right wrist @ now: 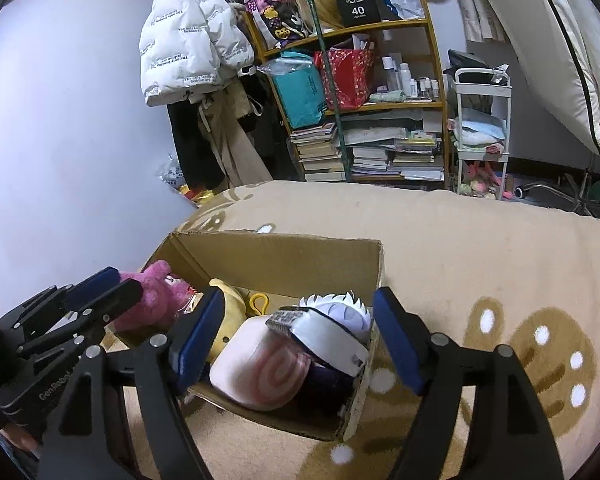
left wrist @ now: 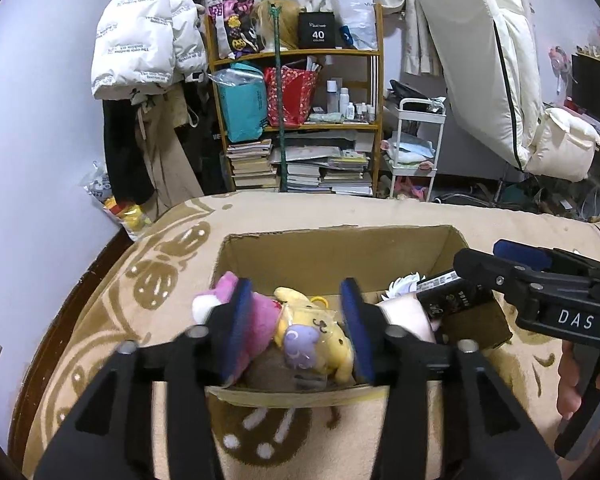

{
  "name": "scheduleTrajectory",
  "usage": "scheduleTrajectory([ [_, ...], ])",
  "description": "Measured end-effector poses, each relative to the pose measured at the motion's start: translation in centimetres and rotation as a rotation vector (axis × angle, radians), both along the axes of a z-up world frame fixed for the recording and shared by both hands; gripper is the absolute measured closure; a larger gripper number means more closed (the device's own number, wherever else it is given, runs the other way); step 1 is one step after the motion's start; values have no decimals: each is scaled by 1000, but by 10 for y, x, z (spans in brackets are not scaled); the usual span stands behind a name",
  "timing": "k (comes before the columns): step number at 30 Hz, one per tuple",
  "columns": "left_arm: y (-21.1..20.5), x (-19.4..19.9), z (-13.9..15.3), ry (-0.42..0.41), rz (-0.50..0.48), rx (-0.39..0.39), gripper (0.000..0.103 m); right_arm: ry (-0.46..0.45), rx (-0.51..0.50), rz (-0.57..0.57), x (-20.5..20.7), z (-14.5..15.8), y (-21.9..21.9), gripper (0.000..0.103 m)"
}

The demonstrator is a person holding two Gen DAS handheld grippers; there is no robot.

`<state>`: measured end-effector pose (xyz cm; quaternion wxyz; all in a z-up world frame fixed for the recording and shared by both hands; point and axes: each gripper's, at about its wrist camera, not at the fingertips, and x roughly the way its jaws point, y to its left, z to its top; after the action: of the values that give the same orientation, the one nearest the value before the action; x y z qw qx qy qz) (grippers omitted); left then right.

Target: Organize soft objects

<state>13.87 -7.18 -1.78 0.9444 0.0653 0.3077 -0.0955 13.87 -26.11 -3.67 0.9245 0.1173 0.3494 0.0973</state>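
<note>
A cardboard box sits on a beige patterned blanket. Inside lie a pink plush, a yellow plush in clear wrap, and a white-haired doll with a pale face. My left gripper is open above the box's near left part, its pads either side of the yellow plush. My right gripper is open over the doll at the box's right end, apart from it. It also shows in the left wrist view.
The blanket covers a bed, with a wall to the left. Beyond stand a wooden shelf with bags, bottles and stacked books, a hanging white jacket, a white cart and a leaning mattress.
</note>
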Motion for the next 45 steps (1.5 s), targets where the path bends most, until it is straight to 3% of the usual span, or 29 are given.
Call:
scheduleTrajectory([
  [5,2,-8,9,-29,-3,1,46,-10,4,-10,-4,5,-2,14],
  [11,6,-18,17,-58,9,11,32,-36,-25,-11,-11,14,-1,13],
  [15,10,-27,26,-83,12,14,16,-55,-45,-26,-16,19,-1,3],
  [19,14,-35,33,-106,23,28,4,-73,-57,-40,-22,26,-3,0],
  [30,30,-58,51,-126,62,32,3,-121,-104,-109,-54,41,-10,0],
  [45,47,-111,71,-152,69,6,3,-212,-47,-172,-112,75,-16,0],
])
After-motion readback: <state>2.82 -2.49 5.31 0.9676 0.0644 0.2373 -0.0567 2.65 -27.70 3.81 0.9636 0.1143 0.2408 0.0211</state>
